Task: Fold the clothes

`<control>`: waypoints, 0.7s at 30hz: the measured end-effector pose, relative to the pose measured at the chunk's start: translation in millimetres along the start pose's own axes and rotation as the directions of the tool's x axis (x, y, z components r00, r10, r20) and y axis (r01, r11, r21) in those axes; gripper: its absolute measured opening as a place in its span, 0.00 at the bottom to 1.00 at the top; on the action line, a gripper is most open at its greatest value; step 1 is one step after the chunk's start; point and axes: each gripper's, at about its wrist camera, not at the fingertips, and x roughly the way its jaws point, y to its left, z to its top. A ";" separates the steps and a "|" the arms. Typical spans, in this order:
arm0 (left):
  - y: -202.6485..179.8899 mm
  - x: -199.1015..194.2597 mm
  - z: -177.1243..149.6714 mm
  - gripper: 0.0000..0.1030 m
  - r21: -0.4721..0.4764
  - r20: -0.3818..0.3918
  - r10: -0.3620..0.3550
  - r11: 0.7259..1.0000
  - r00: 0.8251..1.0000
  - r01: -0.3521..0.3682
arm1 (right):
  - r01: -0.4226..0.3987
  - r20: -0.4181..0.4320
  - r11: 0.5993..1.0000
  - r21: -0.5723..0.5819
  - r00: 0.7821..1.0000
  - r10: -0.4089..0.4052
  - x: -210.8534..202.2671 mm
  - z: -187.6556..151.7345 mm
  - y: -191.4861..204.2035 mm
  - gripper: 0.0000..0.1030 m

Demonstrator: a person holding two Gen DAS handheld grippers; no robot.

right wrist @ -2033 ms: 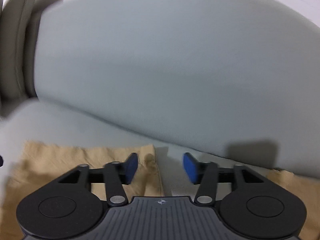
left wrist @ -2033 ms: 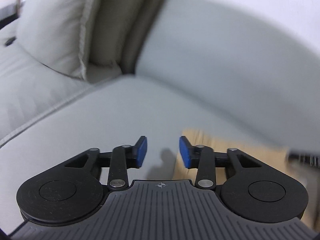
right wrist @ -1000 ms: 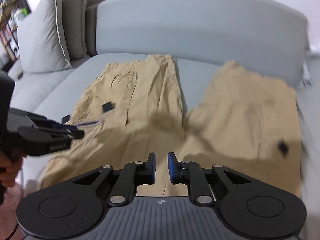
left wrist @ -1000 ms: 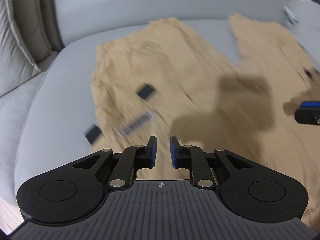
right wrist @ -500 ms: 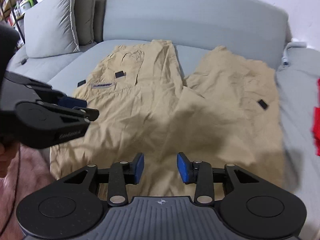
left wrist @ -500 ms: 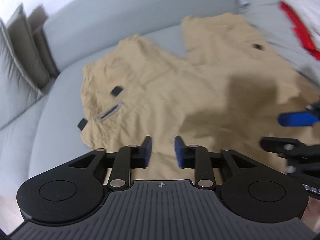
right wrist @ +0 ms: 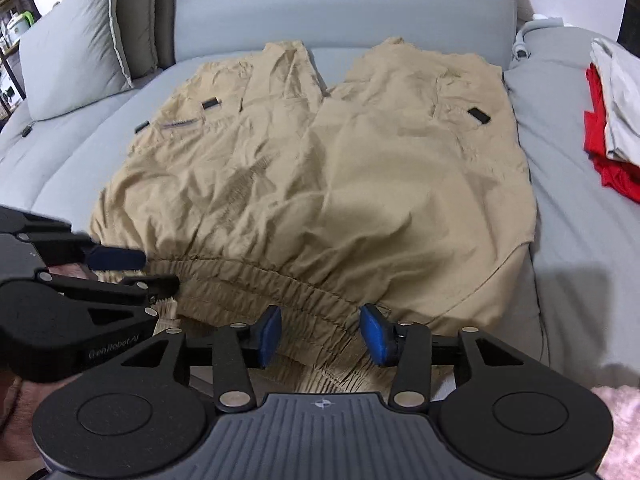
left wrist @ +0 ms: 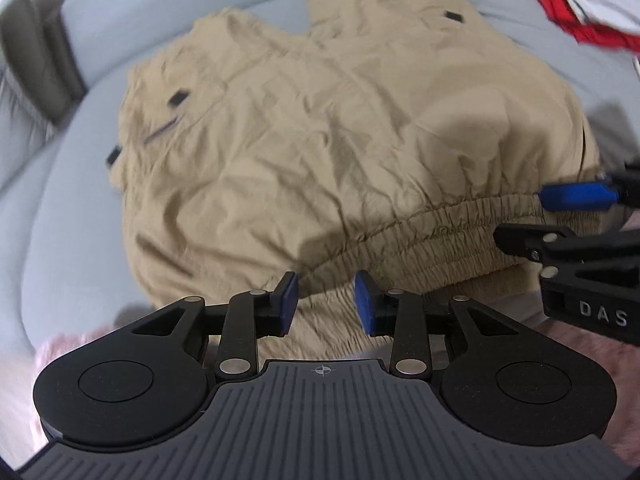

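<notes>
Tan cargo shorts [right wrist: 320, 168] lie spread flat on the grey sofa seat [right wrist: 580, 220], legs pointing to the backrest, elastic waistband [right wrist: 256, 280] nearest me. They also show in the left wrist view [left wrist: 320, 140]. My left gripper [left wrist: 326, 306] is open, its blue pads at the waistband [left wrist: 420, 240] on the left part. My right gripper [right wrist: 320, 334] is open, its pads on either side of the waistband on the right part. Each gripper shows in the other's view: the left one [right wrist: 132, 270] and the right one [left wrist: 560, 216].
Grey cushions [right wrist: 76, 40] stand at the back left. A red garment [right wrist: 604, 152] with a pale one on it lies on the seat at the right. The sofa backrest [right wrist: 340, 4] runs behind the shorts. Pink rug [right wrist: 616, 416] shows below the seat edge.
Both grippers have come down and closer to the waistband at the front edge of the seat. Both have opened wider than a second ago.
</notes>
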 end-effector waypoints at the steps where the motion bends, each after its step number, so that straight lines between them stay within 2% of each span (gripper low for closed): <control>1: 2.3 -4.3 -1.0 0.41 -0.013 0.012 -0.004 1.000 1.000 0.004 | -0.012 0.011 1.000 0.012 1.000 0.012 -1.9 -1.6 -1.8 0.46; 6: 3.2 -17.2 -15.7 0.42 -0.077 0.091 -0.035 0.996 0.995 0.042 | -0.116 0.127 0.982 0.148 0.987 0.098 -18.0 -15.5 -24.2 0.54; 11: 1.1 -17.1 -21.4 0.42 -0.089 0.103 -0.003 0.996 0.995 0.012 | -0.065 0.176 0.980 0.189 0.984 0.032 -24.4 -17.3 -32.6 0.48; 14: 8.5 -17.9 -21.4 0.43 -0.135 0.107 0.006 0.991 0.994 0.009 | -0.084 0.205 0.960 0.268 0.978 0.029 -28.4 -21.1 -49.6 0.48; 19: 20.1 -6.7 -28.8 0.44 -0.190 0.071 0.011 0.982 0.997 0.003 | -0.057 0.145 0.913 0.404 0.989 -0.002 -18.0 -25.8 -74.2 0.47; 21: 20.0 -4.8 -34.7 0.44 -0.191 0.063 0.005 0.982 0.998 0.007 | -0.058 0.150 0.919 0.391 0.989 -0.001 -18.1 -25.2 -71.4 0.47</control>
